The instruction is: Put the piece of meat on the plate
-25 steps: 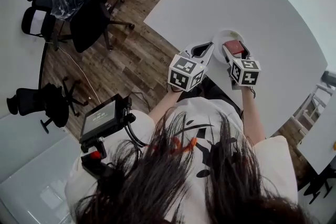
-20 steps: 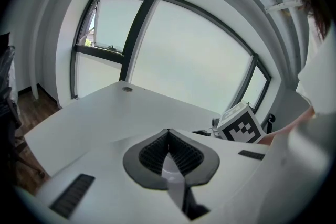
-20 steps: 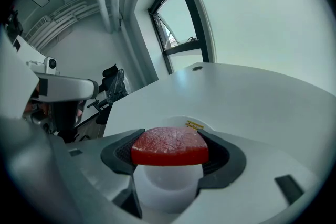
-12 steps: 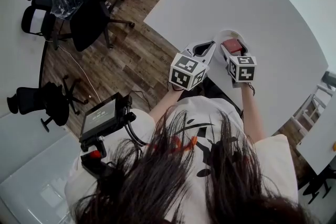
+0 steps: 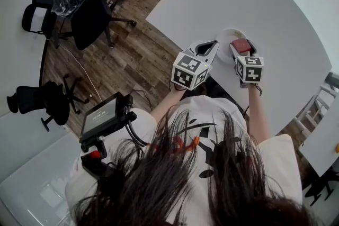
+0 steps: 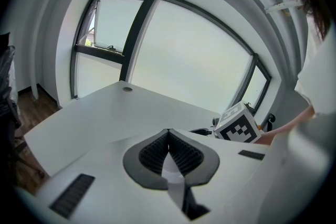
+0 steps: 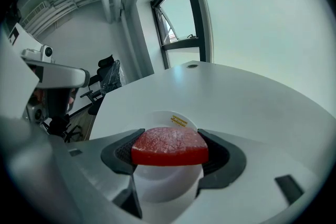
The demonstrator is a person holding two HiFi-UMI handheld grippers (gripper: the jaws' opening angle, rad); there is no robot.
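At your far left, black swivel office chairs [image 5: 87,24] stand on the brown wood-plank floor [image 5: 143,61]. Nearer your body, a black box with a small screen [image 5: 103,118] hangs by your left side.

Your left gripper [image 5: 211,47], a white two-jaw tool with a square-marker cube, reaches over the near edge of the white curved table [image 5: 275,13]. In the left gripper view its black ribbed fingers [image 6: 155,153] are together, meeting at the tips, with nothing between them. It sits just left of the small round white plate [image 5: 225,37] and apart from it.

Your right gripper [image 5: 241,50] is just beside the left one and angled down. Its jaws stand wide, and its black ribbed pads [image 7: 122,152] are clamped on either side of the red, flat, half-round piece of meat [image 7: 168,144]. The meat is level between them and sits over the plate, towards the plate's right side in the head view. The right gripper view shows the plate's white bowl [image 7: 163,186] directly under the meat, and a yellow sticker [image 7: 178,121] on the far rim. You cannot tell whether the meat touches the plate.
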